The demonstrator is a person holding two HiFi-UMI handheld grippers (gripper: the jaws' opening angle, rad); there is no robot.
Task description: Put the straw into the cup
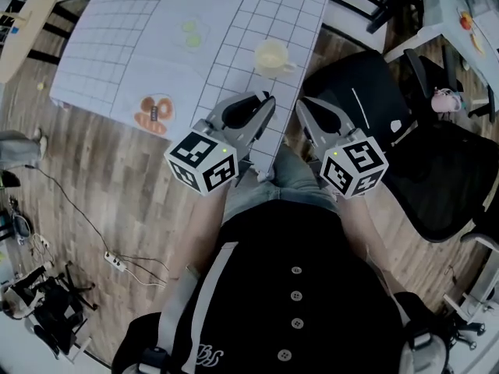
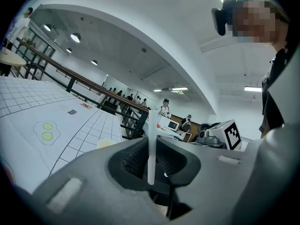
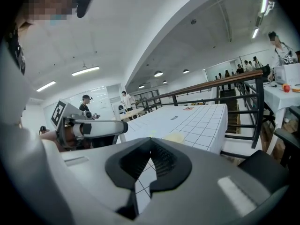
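Note:
In the left gripper view a white straw (image 2: pixel 151 144) stands upright, and my left gripper (image 2: pixel 151 149) is shut on it. The pale yellow cup (image 1: pixel 273 57) sits on the white gridded table (image 1: pixel 156 45) near its front corner. It also peeks over the jaws as the cup (image 2: pixel 107 143) and the cup (image 3: pixel 174 138). In the head view the left gripper (image 1: pixel 267 101) and right gripper (image 1: pixel 301 106) hover side by side just short of the table edge, below the cup. My right gripper (image 3: pixel 151 143) has its tips together with nothing between them.
An orange printed patch (image 1: pixel 154 114) and green circles (image 1: pixel 191 33) mark the tablecloth. A black office chair (image 1: pixel 437 170) stands at the right. A power strip with cables (image 1: pixel 115 262) lies on the wooden floor at the left. A dark railing (image 3: pixel 211 86) runs behind the table.

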